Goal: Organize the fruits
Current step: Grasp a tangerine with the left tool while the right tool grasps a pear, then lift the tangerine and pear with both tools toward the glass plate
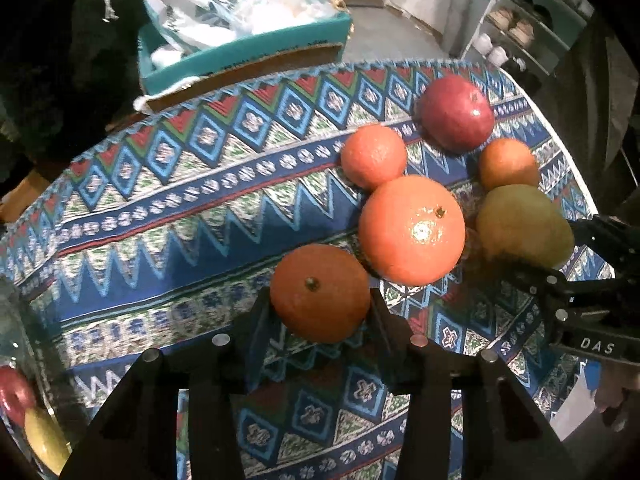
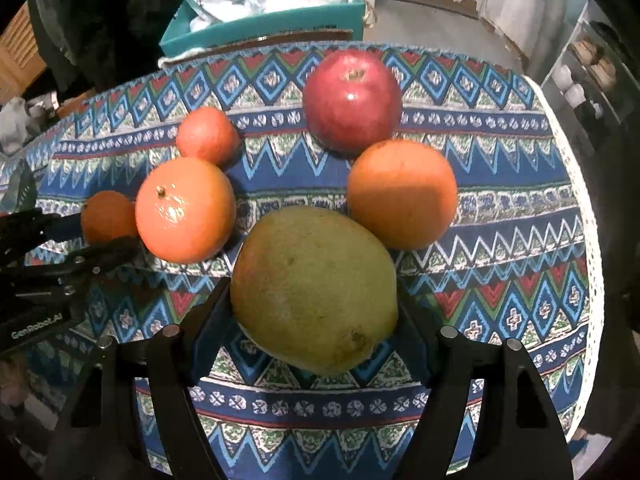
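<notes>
One woven cloth (image 2: 500, 208) with zigzag and diamond bands covers the table and carries six fruits: a matte green mango (image 2: 314, 290), pinched in the right gripper (image 2: 316, 316); a glossy red apple (image 2: 352, 100); and four dimpled round oranges, one (image 1: 320, 292) squeezed by the left gripper (image 1: 320, 312) at the near edge, the rest loose beside the mango

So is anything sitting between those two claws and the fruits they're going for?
No. The left gripper is shut on a small orange, and the right gripper has its fingers against the green mango. Nothing visible lies between.
</notes>
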Motion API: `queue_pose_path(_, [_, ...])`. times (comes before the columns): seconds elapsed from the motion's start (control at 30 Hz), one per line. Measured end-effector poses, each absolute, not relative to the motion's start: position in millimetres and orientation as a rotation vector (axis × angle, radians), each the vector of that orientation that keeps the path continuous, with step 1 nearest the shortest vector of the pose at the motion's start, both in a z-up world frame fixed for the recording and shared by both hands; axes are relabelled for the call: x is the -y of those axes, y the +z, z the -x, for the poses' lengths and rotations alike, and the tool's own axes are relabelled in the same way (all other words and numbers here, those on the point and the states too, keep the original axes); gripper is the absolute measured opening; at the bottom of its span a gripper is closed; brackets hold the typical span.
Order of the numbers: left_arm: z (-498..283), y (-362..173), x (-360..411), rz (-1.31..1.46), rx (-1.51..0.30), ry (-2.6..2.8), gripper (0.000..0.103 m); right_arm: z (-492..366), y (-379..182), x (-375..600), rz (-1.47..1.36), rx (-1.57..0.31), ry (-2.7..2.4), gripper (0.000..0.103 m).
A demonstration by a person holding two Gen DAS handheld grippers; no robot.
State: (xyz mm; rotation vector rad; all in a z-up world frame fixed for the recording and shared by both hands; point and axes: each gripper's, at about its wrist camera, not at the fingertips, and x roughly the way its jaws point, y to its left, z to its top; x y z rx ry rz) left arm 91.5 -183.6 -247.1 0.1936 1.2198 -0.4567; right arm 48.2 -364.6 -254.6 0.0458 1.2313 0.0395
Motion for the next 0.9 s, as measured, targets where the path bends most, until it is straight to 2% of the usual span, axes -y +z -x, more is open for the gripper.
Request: queue_pose_path(0.9, [-64, -147, 118, -0.078, -1.038, -0.379, 0.046, -43, -150, 311, 0.037, -0.961, 0.103, 0.075])
